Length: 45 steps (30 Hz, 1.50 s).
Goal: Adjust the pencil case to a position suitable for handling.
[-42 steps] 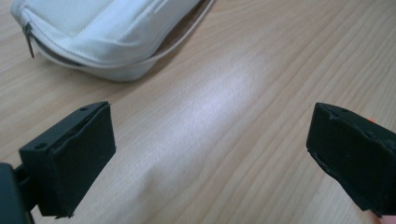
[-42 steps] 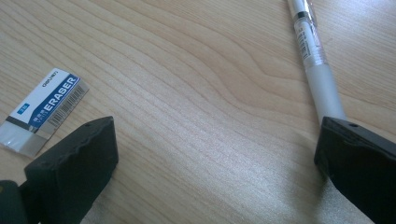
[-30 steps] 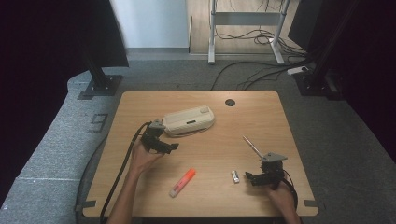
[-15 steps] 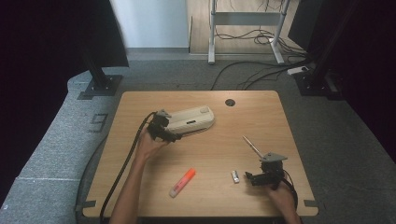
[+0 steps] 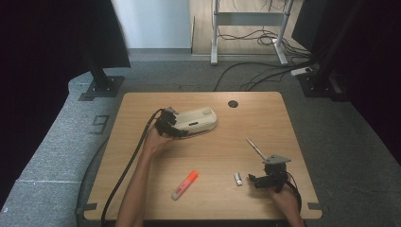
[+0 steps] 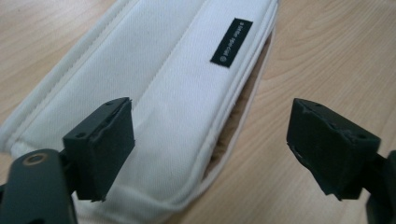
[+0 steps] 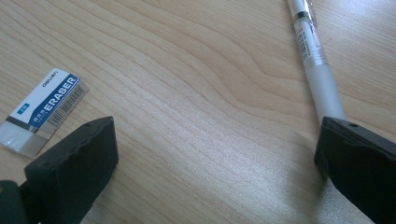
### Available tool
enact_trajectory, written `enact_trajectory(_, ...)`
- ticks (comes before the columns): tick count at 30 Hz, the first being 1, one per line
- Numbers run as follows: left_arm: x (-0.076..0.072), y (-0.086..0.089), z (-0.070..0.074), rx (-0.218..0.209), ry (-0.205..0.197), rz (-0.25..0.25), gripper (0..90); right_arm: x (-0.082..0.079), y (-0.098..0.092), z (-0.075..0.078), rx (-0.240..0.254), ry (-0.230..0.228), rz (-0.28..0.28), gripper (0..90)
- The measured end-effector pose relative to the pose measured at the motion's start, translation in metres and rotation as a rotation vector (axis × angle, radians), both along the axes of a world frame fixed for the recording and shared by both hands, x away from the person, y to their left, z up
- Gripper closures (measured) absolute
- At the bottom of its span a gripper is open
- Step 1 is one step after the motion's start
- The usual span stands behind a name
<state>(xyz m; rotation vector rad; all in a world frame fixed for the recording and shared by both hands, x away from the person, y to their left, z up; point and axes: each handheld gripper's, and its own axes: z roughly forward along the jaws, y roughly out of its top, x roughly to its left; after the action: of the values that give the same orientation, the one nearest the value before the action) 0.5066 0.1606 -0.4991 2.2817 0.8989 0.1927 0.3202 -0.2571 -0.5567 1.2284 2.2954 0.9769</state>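
Left gripper (image 5: 176, 128) moved from 8 o'clock up to the white padded fabric pencil case (image 5: 196, 121) at table centre-left; jaws just closing, astride its end, no clamp yet. Grasp looks imminent. Right gripper (image 5: 257, 181) open, idle.

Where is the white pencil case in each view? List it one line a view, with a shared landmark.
High view: the pencil case lies left of centre toward the far side of the table, at the left tool.
Left gripper view: it runs from the bottom left up to the top centre, under the left-hand jaw.
Right gripper view: not in it.
Shared landmark: its small black label, a dark mark on its side in the high view.
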Motion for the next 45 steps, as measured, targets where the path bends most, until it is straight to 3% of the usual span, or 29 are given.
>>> enact_trajectory(5,0.004,0.000,-0.010,0.016,0.004,0.002,23.8,0.000,0.000,0.000,0.000,0.002,-0.001,0.0)
enact_trajectory(12,0.001,0.000,-0.013,0.043,0.000,0.004,36.9,0.000,0.000,0.000,0.000,0.001,-0.001,0.0)
enact_trajectory(15,-0.003,-0.004,-0.014,0.071,-0.025,0.022,41.5,0.000,0.000,0.000,0.000,0.000,0.000,0.0)
enact_trajectory(17,-0.007,-0.007,-0.014,0.115,-0.053,0.007,45.6,0.000,0.000,0.000,0.000,0.001,-0.001,0.0)
enact_trajectory(21,-0.012,-0.009,-0.014,0.141,-0.090,-0.001,55.5,0.000,0.000,0.000,0.001,0.004,-0.003,0.0)
enact_trajectory(26,-0.016,-0.009,-0.012,0.123,-0.103,0.001,61.6,0.000,0.000,0.000,0.001,0.004,-0.003,0.0)
enact_trajectory(33,-0.022,-0.010,-0.005,0.094,-0.079,-0.014,69.0,0.000,0.000,0.000,0.001,0.004,-0.003,0.0)
enact_trajectory(39,-0.029,-0.008,0.001,0.084,-0.084,-0.016,74.0,0.000,0.000,0.000,0.001,0.004,-0.003,0.0)
enact_trajectory(45,-0.041,-0.001,0.005,0.021,-0.076,0.000,75.4,0.000,0.000,0.000,0.001,0.004,-0.003,0.0)
